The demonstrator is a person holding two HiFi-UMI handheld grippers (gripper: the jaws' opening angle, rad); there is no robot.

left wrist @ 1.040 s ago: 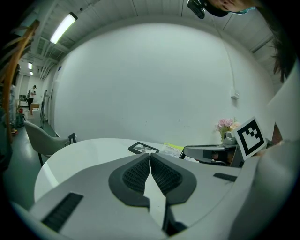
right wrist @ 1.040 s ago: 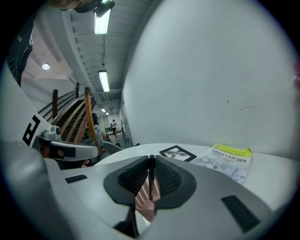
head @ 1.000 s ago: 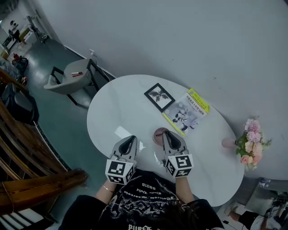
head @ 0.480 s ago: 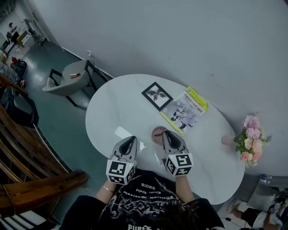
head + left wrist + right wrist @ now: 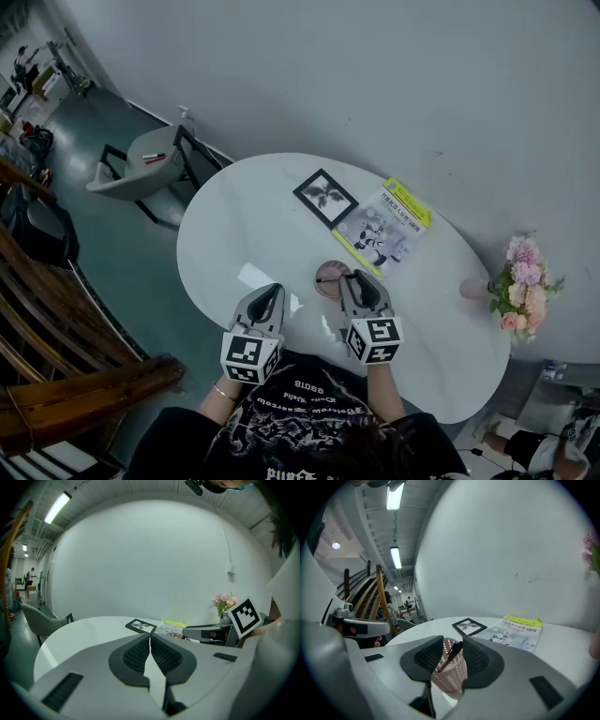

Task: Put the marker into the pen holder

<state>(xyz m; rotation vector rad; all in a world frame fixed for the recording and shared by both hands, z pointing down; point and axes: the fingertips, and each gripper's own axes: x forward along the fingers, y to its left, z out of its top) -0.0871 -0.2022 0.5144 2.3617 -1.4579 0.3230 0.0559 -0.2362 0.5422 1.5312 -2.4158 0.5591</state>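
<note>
A pink mesh pen holder (image 5: 329,279) (image 5: 449,676) stands on the white oval table (image 5: 234,225), near its front edge. A black marker (image 5: 453,653) leans inside it, its top poking above the rim. My right gripper (image 5: 360,279) (image 5: 452,641) is just behind the holder. Its jaws are opening, with the marker's top in the gap and the pads not pressing on it. To the left, my left gripper (image 5: 270,293) (image 5: 150,638) hovers over the table edge, shut on nothing. In the left gripper view the right gripper (image 5: 206,632) shows side-on.
A black picture frame (image 5: 324,198) and a yellow-edged booklet (image 5: 385,228) lie beyond the holder. Pink flowers in a vase (image 5: 518,289) stand at the table's right end. A grey chair (image 5: 141,167) sits off the far left side, and a wooden stair rail (image 5: 66,375) runs along the left.
The right gripper's jaws have spread apart around the marker, which now rests in the holder. Both grippers stay in place; the view shifted slightly.
</note>
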